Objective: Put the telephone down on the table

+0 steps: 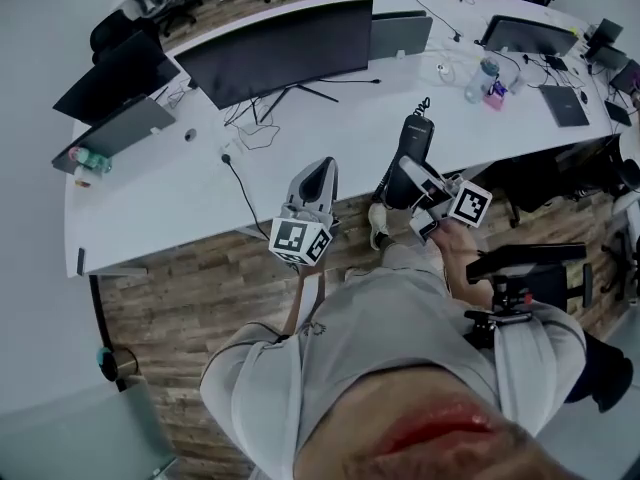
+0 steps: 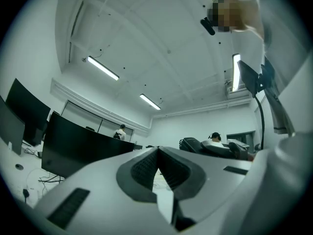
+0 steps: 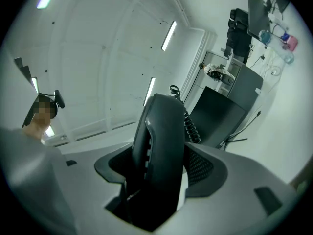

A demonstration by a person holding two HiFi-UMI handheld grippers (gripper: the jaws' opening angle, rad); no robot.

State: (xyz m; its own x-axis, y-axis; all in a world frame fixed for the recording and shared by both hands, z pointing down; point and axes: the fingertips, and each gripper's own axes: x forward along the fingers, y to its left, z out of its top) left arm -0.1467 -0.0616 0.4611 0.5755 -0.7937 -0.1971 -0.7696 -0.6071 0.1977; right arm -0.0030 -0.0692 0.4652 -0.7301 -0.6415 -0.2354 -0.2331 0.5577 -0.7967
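Note:
A black telephone (image 1: 415,140) with a coiled cord (image 1: 423,106) is held above the front edge of the white curved table (image 1: 180,193). My right gripper (image 1: 412,173) is shut on it. In the right gripper view the telephone (image 3: 164,141) stands upright between the jaws, filling the gap, and its cord (image 3: 190,121) trails behind it. My left gripper (image 1: 322,166) hovers to the left of the telephone over the table's edge, tilted up. In the left gripper view its jaws (image 2: 157,153) meet at the tips with nothing between them.
A wide black monitor (image 1: 275,48) stands at the back of the table, with a second screen (image 1: 110,73) and a grey laptop (image 1: 125,128) to the left. Cables (image 1: 250,128) lie near the middle. A water bottle (image 1: 482,78) stands at right. A black stand (image 1: 530,268) is by my right side.

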